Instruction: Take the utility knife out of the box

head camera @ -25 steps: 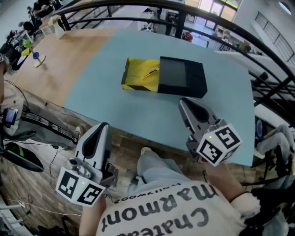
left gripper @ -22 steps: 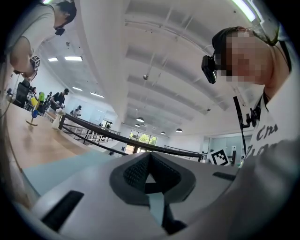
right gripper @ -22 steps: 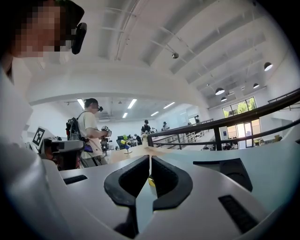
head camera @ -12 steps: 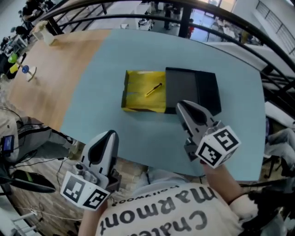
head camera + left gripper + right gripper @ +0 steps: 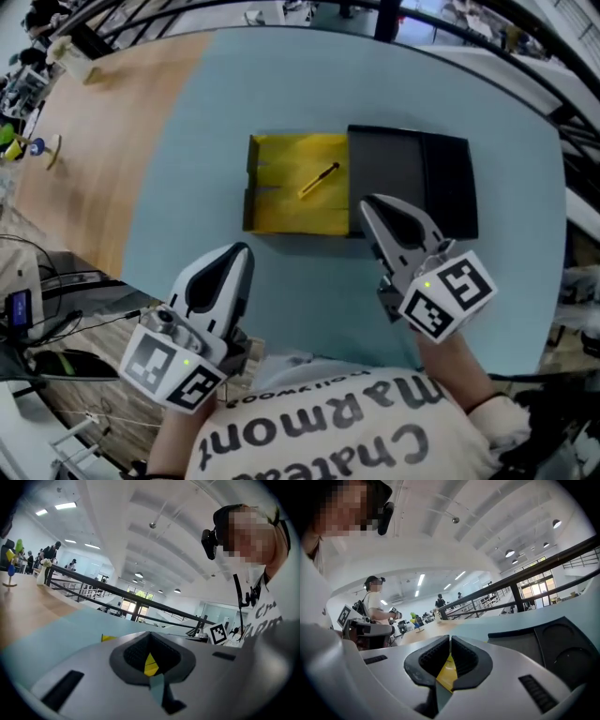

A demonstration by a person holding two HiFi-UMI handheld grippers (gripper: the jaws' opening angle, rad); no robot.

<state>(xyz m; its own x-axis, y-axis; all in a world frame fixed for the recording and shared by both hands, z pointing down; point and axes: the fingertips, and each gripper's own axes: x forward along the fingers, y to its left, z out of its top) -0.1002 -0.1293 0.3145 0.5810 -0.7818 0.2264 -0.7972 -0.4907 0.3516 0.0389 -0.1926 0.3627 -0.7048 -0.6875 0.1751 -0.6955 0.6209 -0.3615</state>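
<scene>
An open yellow box [image 5: 281,208] lies on the blue-green mat, with its black lid [image 5: 412,183] lying beside it on the right. A yellow utility knife [image 5: 319,180] rests slantwise inside the box. My right gripper [image 5: 368,204] is shut and empty, its tips just above the box's near right corner and the lid's edge. My left gripper [image 5: 241,253] hovers near the table's front edge, short of the box, shut with nothing in it. In the left gripper view [image 5: 150,637] a yellow box corner [image 5: 108,638] peeks over the jaws. The right gripper view [image 5: 450,639] shows the lid [image 5: 562,644].
The blue-green mat [image 5: 281,84] covers most of the table; bare wood [image 5: 103,122] lies to the left. A black railing [image 5: 525,28] runs behind the table. Cables and gear lie on the floor at left [image 5: 37,309]. Another person [image 5: 375,597] stands in the distance.
Both grippers have moved forward and down toward the box. The right one now reaches the box's near right corner; the left one has come up to the table's front edge.
</scene>
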